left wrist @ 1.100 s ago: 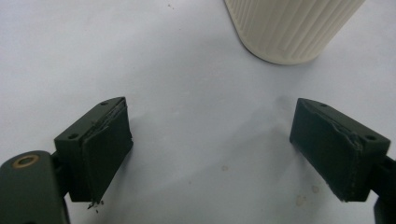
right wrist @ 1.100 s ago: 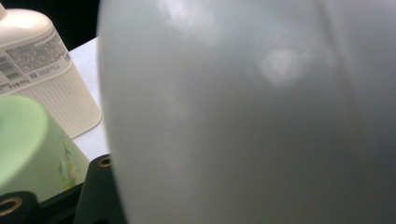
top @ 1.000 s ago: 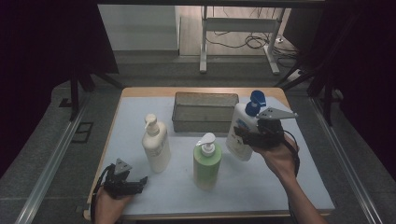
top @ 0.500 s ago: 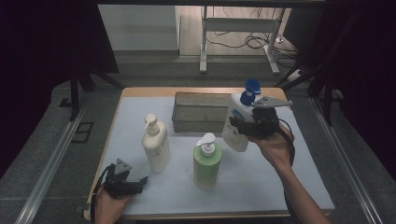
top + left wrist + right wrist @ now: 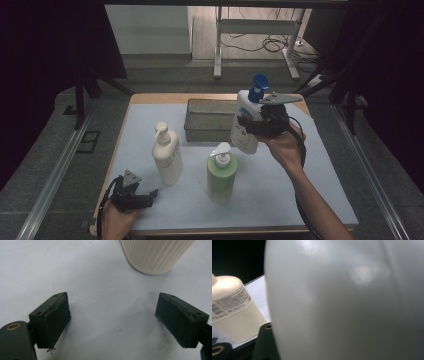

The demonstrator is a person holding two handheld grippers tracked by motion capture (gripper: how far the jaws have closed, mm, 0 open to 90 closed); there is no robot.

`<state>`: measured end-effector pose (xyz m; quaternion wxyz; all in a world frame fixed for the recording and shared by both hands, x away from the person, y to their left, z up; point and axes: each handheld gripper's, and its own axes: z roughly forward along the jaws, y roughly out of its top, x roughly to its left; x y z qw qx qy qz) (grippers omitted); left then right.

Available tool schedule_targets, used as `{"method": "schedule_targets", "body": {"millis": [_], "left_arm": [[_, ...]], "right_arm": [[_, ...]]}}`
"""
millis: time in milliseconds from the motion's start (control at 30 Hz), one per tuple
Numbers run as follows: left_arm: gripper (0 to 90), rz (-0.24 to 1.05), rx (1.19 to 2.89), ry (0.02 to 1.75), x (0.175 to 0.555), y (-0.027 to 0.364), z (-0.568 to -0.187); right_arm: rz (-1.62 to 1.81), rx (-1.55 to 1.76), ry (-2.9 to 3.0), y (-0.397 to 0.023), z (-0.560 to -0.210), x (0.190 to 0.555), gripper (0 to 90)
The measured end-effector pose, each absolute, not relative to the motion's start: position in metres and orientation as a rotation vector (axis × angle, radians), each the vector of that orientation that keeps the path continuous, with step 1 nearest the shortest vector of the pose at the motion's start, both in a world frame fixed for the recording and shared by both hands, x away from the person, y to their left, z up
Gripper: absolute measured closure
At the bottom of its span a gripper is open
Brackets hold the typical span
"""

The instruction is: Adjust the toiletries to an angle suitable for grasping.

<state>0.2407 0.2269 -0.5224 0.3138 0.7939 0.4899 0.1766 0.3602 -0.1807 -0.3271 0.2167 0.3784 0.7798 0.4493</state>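
Note:
My right gripper [image 5: 253,125] is shut on a white bottle with a blue pump top [image 5: 243,141] and holds it tilted above the table, by the right end of the grey bin [image 5: 210,120]. The white bottle [image 5: 349,302] looms very close in the right gripper view, with a cream pump bottle [image 5: 232,312] behind it at the left. The cream pump bottle [image 5: 167,156] and a green pump bottle [image 5: 221,173] stand upright on the white mat. My left gripper [image 5: 144,198] rests at the front left, and its jaws stand open and empty [image 5: 113,320] just short of the cream bottle's base [image 5: 155,255].
The white mat [image 5: 310,195] covers a wooden table [image 5: 150,98]. The grey bin stands at the back middle. Dark curtains flank the table, and a metal frame with cables [image 5: 255,30] stands on the floor beyond it.
My right gripper has carried the white bottle up and to the left, towards the grey bin. The left gripper and the two standing bottles have stayed put.

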Motion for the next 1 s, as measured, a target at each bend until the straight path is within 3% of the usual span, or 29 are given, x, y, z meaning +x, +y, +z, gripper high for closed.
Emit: {"method": "schedule_targets", "body": {"millis": [1000], "left_arm": [[12.1,0.466,2.090,1.290,0.241,0.227,-0.523]], "right_arm": [[1.248,1.071,2.133,-0.145,-0.329,0.409,40.6]]}}
